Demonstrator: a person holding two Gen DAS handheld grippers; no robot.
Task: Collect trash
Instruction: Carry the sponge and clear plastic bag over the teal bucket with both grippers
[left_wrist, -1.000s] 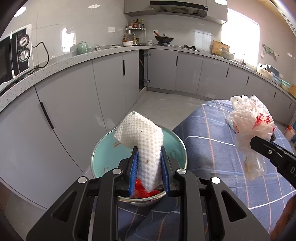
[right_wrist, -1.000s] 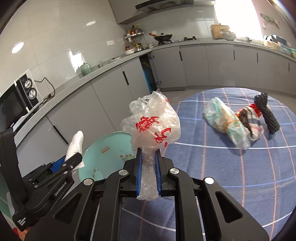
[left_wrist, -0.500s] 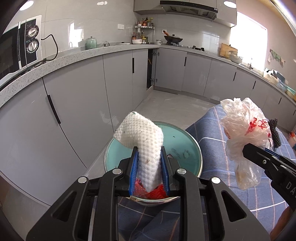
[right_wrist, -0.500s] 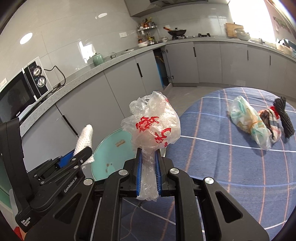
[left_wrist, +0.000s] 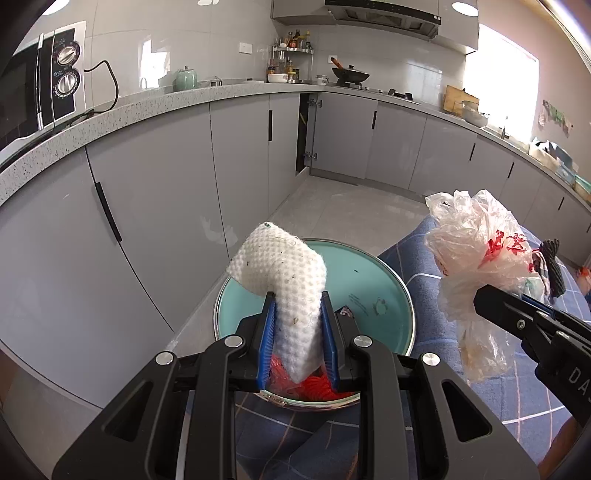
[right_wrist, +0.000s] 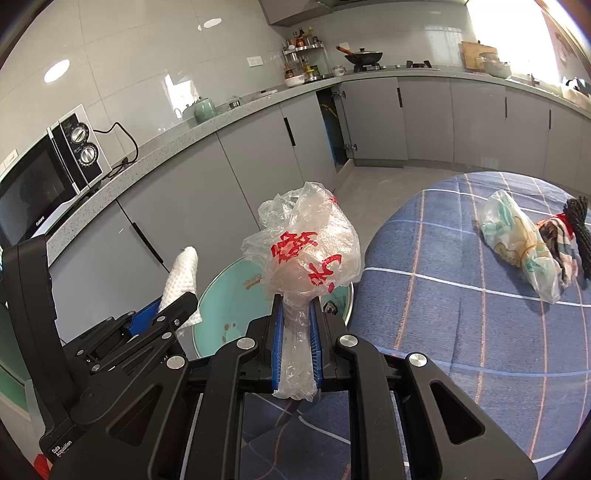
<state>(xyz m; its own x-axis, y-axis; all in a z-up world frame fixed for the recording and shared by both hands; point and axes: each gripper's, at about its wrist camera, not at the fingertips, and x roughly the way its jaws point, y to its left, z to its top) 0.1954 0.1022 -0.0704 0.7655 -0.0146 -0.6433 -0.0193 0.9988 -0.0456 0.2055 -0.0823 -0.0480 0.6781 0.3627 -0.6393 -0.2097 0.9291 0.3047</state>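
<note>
My left gripper (left_wrist: 297, 317) is shut on a white textured cloth (left_wrist: 288, 280), held above a teal trash bin (left_wrist: 369, 295) with a metal rim beside the table; red trash (left_wrist: 314, 386) lies in the bin. My right gripper (right_wrist: 297, 325) is shut on a crumpled clear plastic bag with red print (right_wrist: 306, 251), held above the table edge by the bin (right_wrist: 236, 302). The bag (left_wrist: 476, 266) also shows in the left wrist view, the cloth (right_wrist: 183, 277) in the right wrist view.
A round table with a blue checked cloth (right_wrist: 461, 314) carries a tied plastic bag (right_wrist: 517, 247), a striped rag (right_wrist: 557, 243) and a black bundle (right_wrist: 580, 225). Grey kitchen cabinets (left_wrist: 166, 206) and a counter with a microwave (right_wrist: 48, 177) stand to the left.
Both grippers have shifted left and forward with their loads; more of the bin's inside shows under the cloth, and the bag has come closer to the bin.
</note>
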